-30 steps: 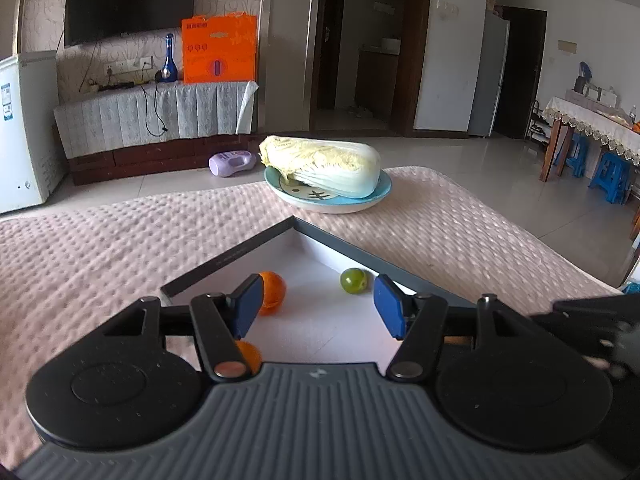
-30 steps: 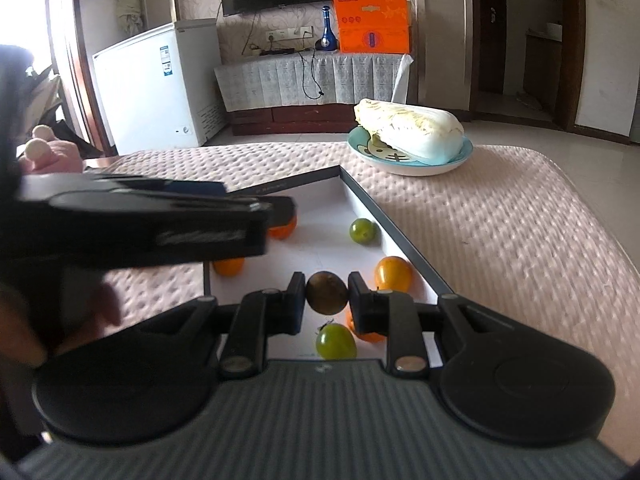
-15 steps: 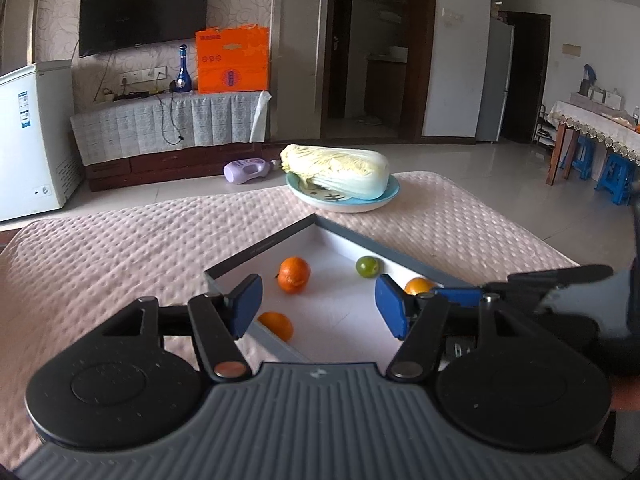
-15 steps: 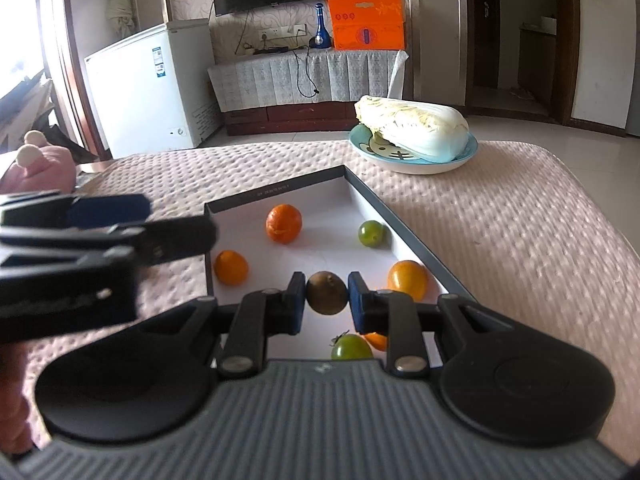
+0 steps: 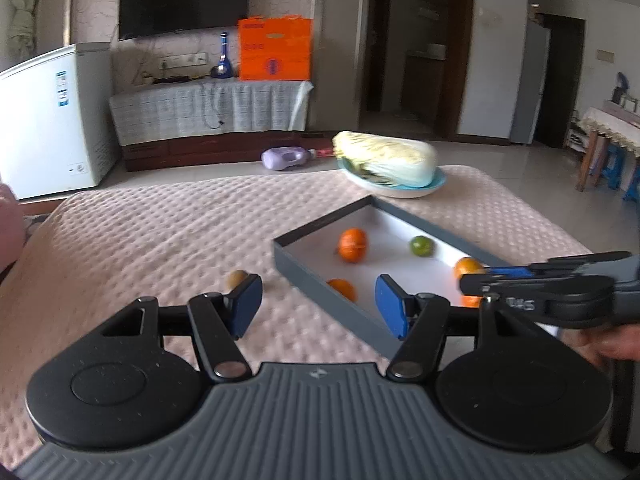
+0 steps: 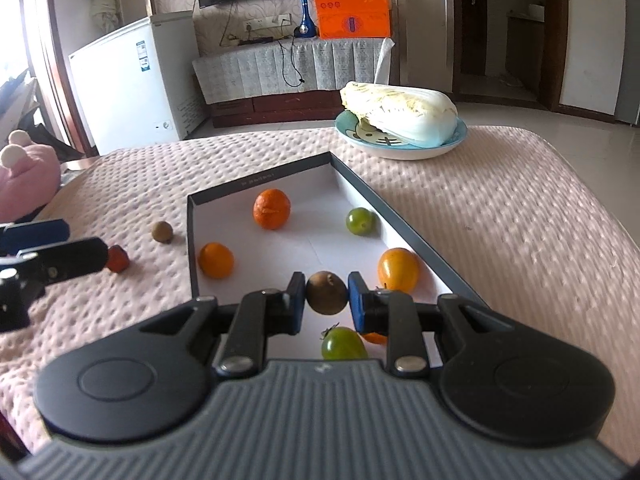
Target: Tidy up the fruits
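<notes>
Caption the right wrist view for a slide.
Right tool grips a brown fruit above the fruit-filled tray.

Black claws (image 6: 327,298), seemingly blue pads (image 5: 390,310)

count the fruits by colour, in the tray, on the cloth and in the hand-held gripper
orange: 4, three clear, one mostly hidden
green: 2
brown: 2, one in the right hand-held gripper, one on the cloth
red: 1
total: 9
</notes>
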Tool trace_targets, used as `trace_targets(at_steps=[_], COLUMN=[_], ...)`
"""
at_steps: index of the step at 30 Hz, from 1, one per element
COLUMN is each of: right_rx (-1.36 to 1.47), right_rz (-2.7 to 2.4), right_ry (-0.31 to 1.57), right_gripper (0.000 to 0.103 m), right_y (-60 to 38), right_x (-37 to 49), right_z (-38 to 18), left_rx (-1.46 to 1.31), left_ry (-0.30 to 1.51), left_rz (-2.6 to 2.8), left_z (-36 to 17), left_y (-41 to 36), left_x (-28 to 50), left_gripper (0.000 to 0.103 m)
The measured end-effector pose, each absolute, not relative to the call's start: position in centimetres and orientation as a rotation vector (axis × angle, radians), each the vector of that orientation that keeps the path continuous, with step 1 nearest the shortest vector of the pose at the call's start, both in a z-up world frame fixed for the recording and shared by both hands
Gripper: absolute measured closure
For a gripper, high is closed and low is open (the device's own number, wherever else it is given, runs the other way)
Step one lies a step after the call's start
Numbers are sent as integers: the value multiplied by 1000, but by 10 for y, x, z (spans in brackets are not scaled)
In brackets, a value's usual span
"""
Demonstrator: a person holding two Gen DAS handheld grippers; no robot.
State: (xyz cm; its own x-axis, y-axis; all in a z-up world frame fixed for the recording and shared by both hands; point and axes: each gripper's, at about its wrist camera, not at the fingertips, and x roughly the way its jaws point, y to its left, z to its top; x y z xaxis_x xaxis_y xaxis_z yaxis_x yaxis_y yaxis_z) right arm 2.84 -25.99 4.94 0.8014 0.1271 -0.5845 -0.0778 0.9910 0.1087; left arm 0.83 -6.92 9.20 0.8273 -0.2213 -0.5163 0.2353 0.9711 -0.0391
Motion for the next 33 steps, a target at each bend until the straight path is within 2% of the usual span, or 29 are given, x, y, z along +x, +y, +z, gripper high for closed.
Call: trace_targets(at_steps=[20, 33], right_rx=[70, 31], right_rz=[87, 213], right_ry=[617, 503], right_gripper=[76, 76], right_y=[-254, -214], right_x=[33, 18], right_z=[51, 75], left_rx=[19, 24], left_ry=[552, 564], left_rz=[-133, -78], left_z=[83, 76], left_y=[-10, 16], left_x=[16, 22], left_gripper=[35, 35])
